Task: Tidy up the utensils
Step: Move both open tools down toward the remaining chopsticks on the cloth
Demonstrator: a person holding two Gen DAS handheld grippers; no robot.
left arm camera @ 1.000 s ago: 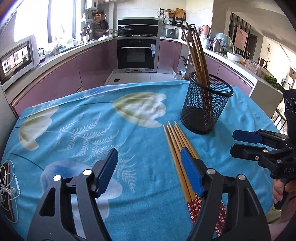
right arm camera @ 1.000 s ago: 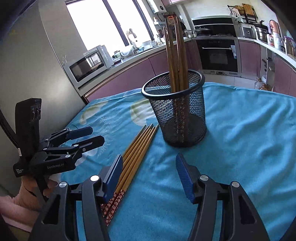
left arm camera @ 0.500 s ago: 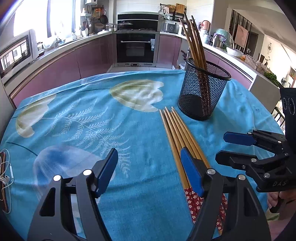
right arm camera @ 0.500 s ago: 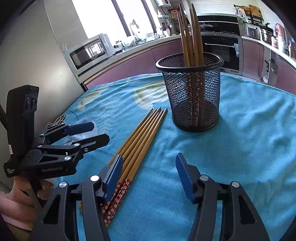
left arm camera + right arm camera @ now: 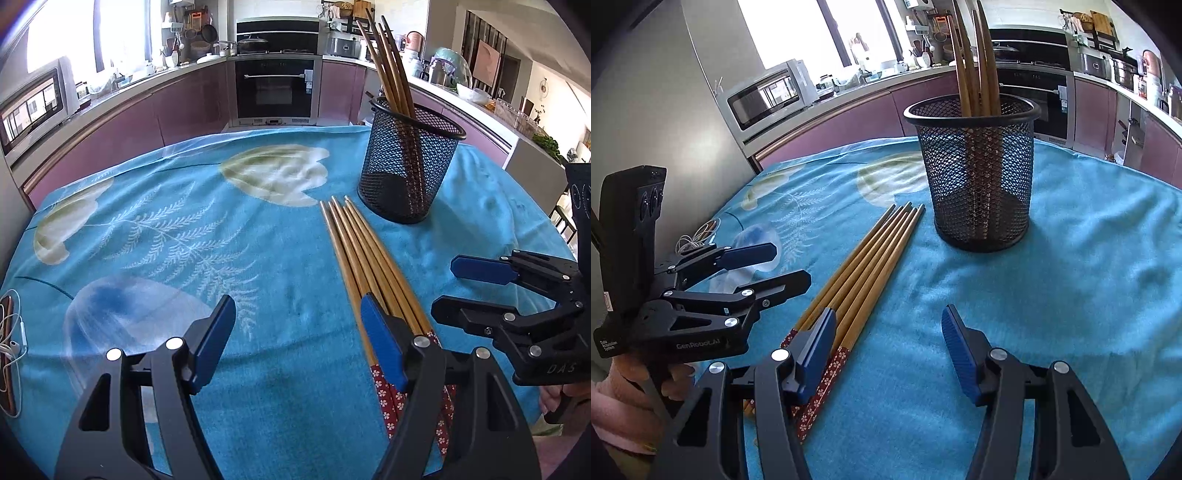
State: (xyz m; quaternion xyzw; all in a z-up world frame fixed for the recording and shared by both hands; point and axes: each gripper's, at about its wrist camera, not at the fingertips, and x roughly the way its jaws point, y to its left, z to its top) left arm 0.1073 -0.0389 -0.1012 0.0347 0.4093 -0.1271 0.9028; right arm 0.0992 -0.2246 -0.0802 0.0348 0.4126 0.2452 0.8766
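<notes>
My left gripper stands with jaws wide apart and empty above the turquoise leaf-print tablecloth; its right blue pad hangs over the bundle of bamboo chopsticks with red flowered handles; I cannot tell whether they touch. My right gripper is likewise parted, holding nothing, its left pad above the same bundle. Only my left view shows white earphones at the cloth's edge; only my right view shows a pink-sleeved hand on the other tool. The bundle lies flat, tips toward the black mesh cup, which holds more chopsticks upright.
</notes>
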